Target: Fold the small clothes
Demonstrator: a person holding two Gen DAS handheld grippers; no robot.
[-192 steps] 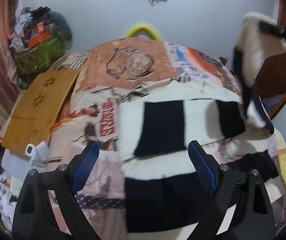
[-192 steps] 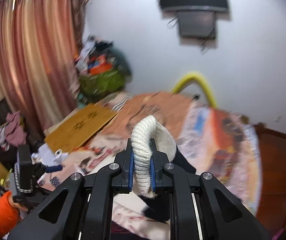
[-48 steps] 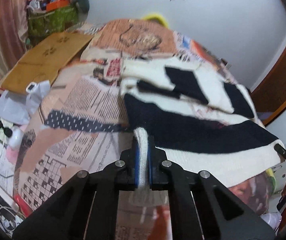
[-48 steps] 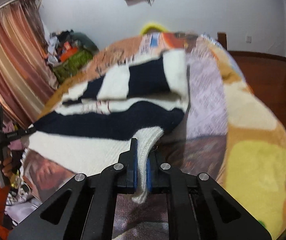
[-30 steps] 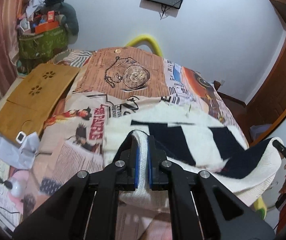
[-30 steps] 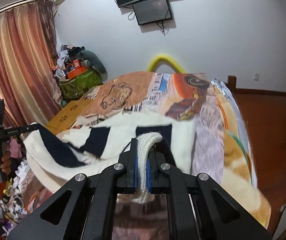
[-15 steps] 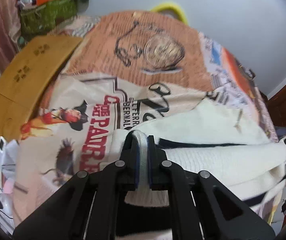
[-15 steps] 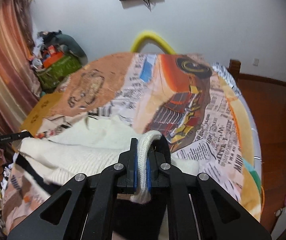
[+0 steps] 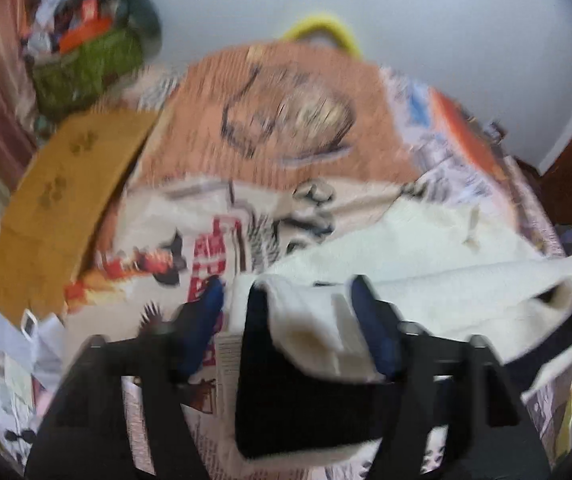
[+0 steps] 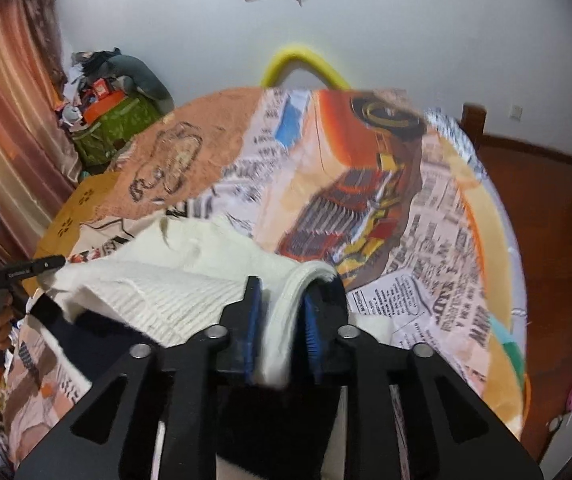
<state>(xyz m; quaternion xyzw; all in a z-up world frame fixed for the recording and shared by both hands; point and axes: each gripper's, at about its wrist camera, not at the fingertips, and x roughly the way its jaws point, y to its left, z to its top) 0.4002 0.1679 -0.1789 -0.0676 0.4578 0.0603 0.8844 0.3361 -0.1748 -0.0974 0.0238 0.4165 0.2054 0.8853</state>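
Note:
A cream and black striped knit sweater (image 9: 426,256) lies folded over itself on the printed bedspread (image 9: 286,128). My left gripper (image 9: 286,304) is open, with the sweater's cream hem corner lying loose between its blue pads. My right gripper (image 10: 282,308) has its jaws parted, and the other cream hem corner (image 10: 286,332) still sits between the blue pads. The sweater also shows in the right wrist view (image 10: 166,276). The left wrist view is blurred.
A wooden lap board (image 9: 62,200) lies on the bed's left side. A green bag with clutter (image 9: 86,64) stands at the far left by a striped curtain (image 10: 2,120). A yellow hoop (image 10: 306,64) rises behind the bed. Wooden floor (image 10: 546,208) lies right of the bed.
Both grippers carried the hem forward over the sweater, folding it. Since half a second ago the left jaws have opened wide and the right jaws have parted around the hem.

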